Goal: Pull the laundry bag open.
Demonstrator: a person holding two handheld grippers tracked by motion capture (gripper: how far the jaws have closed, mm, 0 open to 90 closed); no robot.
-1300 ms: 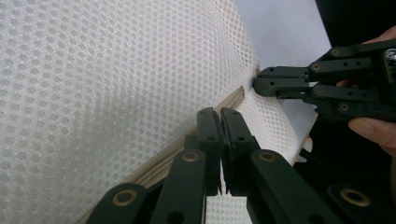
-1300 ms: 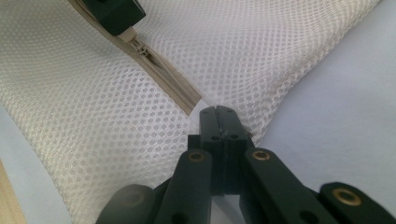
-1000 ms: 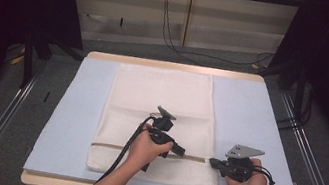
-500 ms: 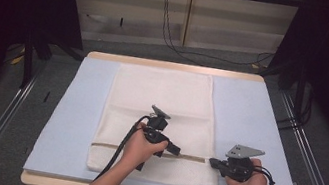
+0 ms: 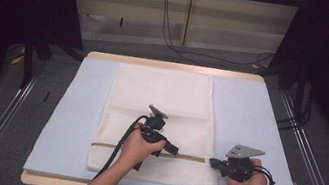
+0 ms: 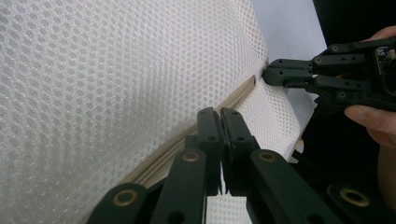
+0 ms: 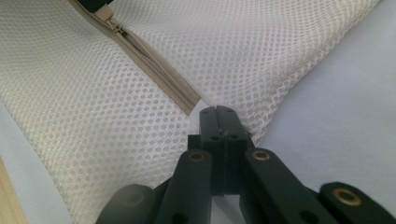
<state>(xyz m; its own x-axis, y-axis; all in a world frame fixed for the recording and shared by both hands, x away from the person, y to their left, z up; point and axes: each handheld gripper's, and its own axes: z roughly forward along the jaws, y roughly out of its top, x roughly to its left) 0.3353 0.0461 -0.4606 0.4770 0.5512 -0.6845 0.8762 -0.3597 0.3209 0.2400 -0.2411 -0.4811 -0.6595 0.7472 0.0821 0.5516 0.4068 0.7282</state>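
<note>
The left tongs [image 6: 220, 114] are clenched on the beige zipper [image 5: 187, 157] of the white mesh laundry bag [image 5: 157, 122], part-way along it. The right tongs [image 7: 218, 111] are clenched on the bag's edge at the zipper's end. Judged: the zipper travel is unfinished. Count: one bag, one zipper, two tongs, on the blue-padded bench [image 5: 258, 123].

one white mesh laundry bag [image 5: 158, 117] with one beige zipper [image 5: 142, 150], two black handheld grippers, left gripper [image 5: 174, 150] and right gripper [image 5: 212, 162], two hands, one pale blue mat [image 5: 245, 111], one wooden table [image 5: 177, 67]
</note>
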